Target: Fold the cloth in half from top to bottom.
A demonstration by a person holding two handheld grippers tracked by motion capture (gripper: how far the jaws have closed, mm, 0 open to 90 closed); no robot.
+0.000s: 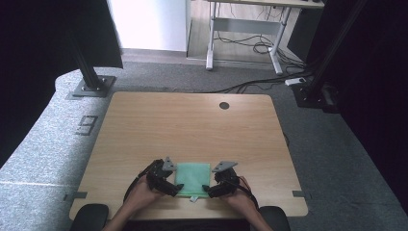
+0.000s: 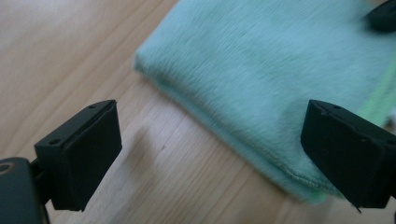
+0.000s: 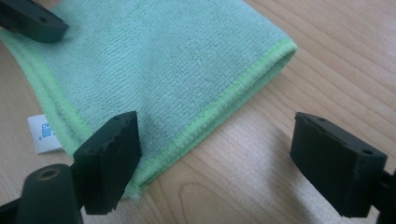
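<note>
Low at near edge of wooden table (image 1: 192, 120): folded green cloth (image 1: 193, 179), flat, between both tools. Left gripper (image 2: 210, 154) wide open, empty, straddling cloth's left corner. Right gripper (image 3: 215, 163) wide open, empty, over hemmed right edge. Risk: pinching top layer only, fold peeling apart on lift. White tag (image 3: 43, 134) at near hem; blue print too small to read.

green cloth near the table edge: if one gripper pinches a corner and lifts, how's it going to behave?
The green cloth is probably floppy: it is thin, napped fabric folded flat, so a corner lift would likely let it drape and unfold. It looks light. Pushed across the smooth wooden table, it would more likely bunch than slide whole.
</note>
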